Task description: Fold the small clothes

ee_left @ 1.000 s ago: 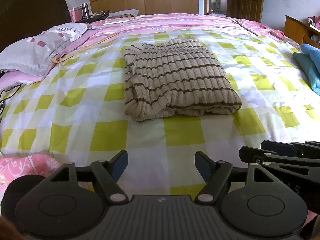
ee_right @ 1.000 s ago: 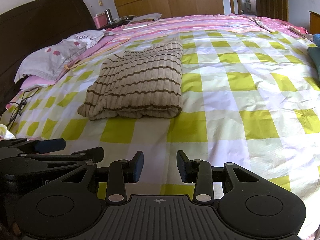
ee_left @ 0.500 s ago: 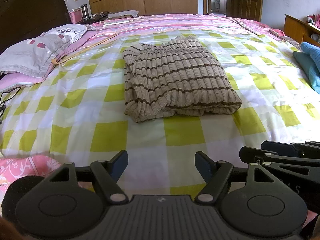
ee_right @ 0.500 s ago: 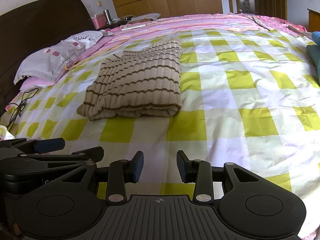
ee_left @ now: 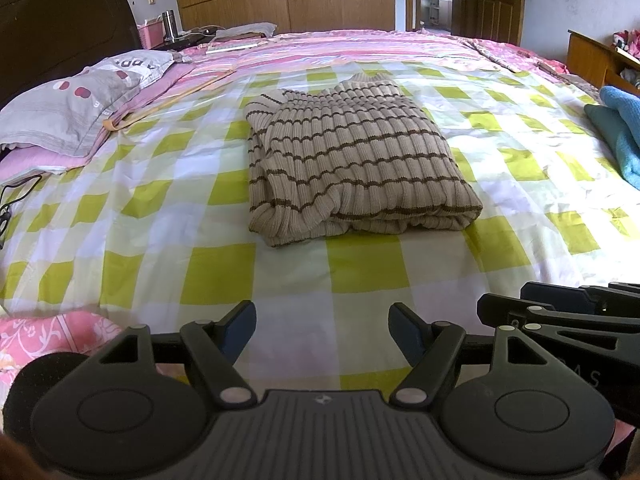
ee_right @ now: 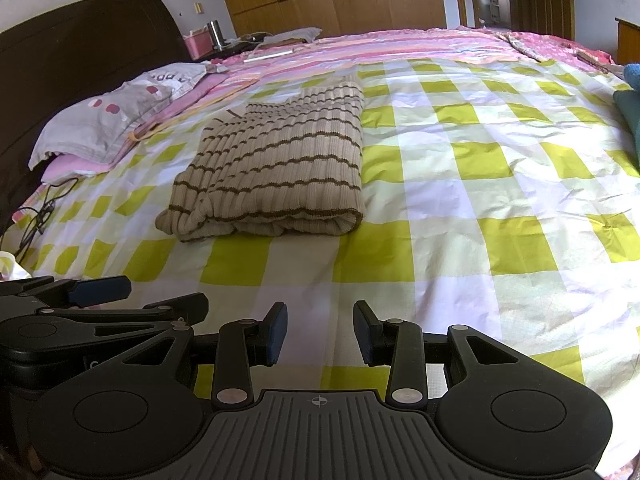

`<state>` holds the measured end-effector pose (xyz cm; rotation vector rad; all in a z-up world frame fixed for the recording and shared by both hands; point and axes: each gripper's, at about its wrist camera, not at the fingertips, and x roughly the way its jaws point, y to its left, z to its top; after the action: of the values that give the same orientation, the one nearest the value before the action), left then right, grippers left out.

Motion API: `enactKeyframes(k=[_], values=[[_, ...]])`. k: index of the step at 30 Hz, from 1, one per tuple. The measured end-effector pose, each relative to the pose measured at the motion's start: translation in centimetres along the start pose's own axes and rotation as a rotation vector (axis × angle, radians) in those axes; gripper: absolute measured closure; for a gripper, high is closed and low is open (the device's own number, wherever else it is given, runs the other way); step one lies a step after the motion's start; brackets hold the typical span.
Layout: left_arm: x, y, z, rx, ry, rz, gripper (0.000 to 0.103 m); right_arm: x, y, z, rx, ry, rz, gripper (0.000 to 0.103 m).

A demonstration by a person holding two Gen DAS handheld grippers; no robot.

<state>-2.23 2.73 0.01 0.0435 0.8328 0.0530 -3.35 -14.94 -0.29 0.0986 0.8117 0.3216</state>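
Observation:
A beige ribbed sweater with brown stripes [ee_left: 352,160] lies folded into a rectangle on the green-and-white checked bedspread [ee_left: 160,248]; it also shows in the right wrist view [ee_right: 276,172]. My left gripper [ee_left: 322,326] is open and empty, low over the bed's near edge, well short of the sweater. My right gripper [ee_right: 320,330] is open and empty, beside the left one. Each gripper shows at the edge of the other's view.
A grey pillow [ee_left: 72,108] lies at the left by the dark headboard [ee_right: 80,48]. Blue folded clothes [ee_left: 616,132] lie at the right edge. A black cable [ee_right: 44,208] trails at the left. A wardrobe and a door stand behind the bed.
Both views have tilted very slightly; the sweater and both grippers keep their places and openings.

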Motion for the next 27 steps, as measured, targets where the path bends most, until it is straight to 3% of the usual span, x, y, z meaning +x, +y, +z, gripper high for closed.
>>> enactKeyframes(k=[27], values=[[0.32, 0.22, -0.06, -0.01, 0.027, -0.017, 0.029, 0.27, 0.03, -0.17, 0.003, 0.008, -0.002, 0.067]])
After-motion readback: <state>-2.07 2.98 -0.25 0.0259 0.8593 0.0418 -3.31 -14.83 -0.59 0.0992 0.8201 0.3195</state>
